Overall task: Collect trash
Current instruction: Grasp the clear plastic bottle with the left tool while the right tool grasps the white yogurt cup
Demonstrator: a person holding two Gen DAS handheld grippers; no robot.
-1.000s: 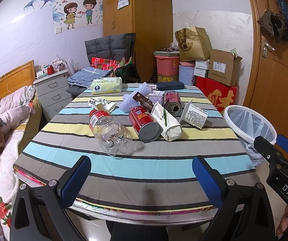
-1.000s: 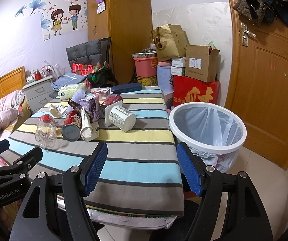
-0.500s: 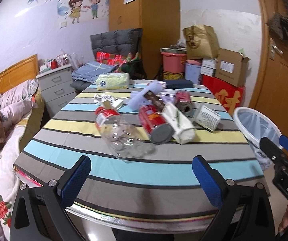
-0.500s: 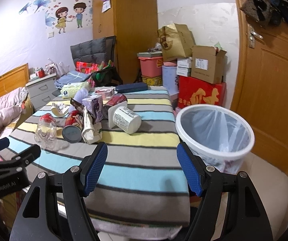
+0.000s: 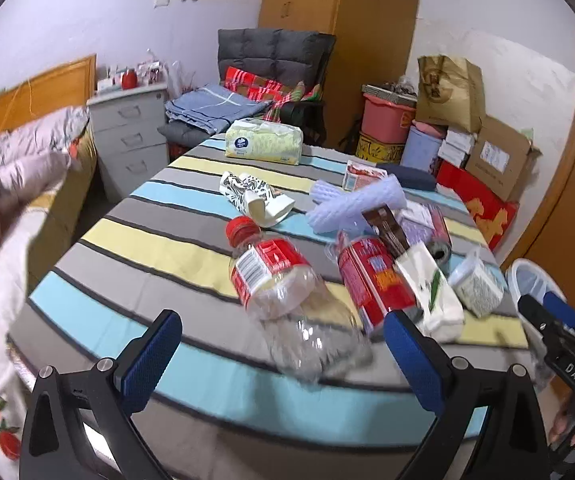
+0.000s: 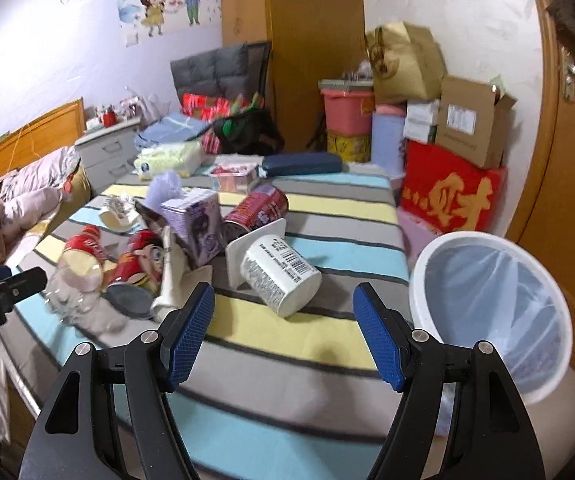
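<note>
Trash lies on a striped table (image 5: 135, 248). A clear plastic bottle (image 5: 283, 296) with a red cap and label lies on its side just ahead of my open left gripper (image 5: 283, 356). Beside it are a red can (image 5: 375, 280), a white carton (image 5: 431, 292) and a white noodle cup (image 5: 475, 288). My right gripper (image 6: 283, 336) is open and empty, with the noodle cup (image 6: 279, 276) just beyond its fingertips. A purple box (image 6: 197, 224) and a second red can (image 6: 257, 210) lie behind the cup. A white lined trash bin (image 6: 491, 304) stands on the floor to the right.
A tissue pack (image 5: 263, 142), a crumpled paper cup (image 5: 255, 196) and a dark case (image 6: 301, 164) lie at the far end of the table. Boxes (image 6: 453, 196) and a wooden door (image 6: 571, 152) stand behind the bin. A bed (image 5: 11, 184) flanks the table's left side.
Both grippers have moved forward over the table; the bottle and the noodle cup now sit much closer to the fingertips. The left view has swung leftward. Both stay open.
</note>
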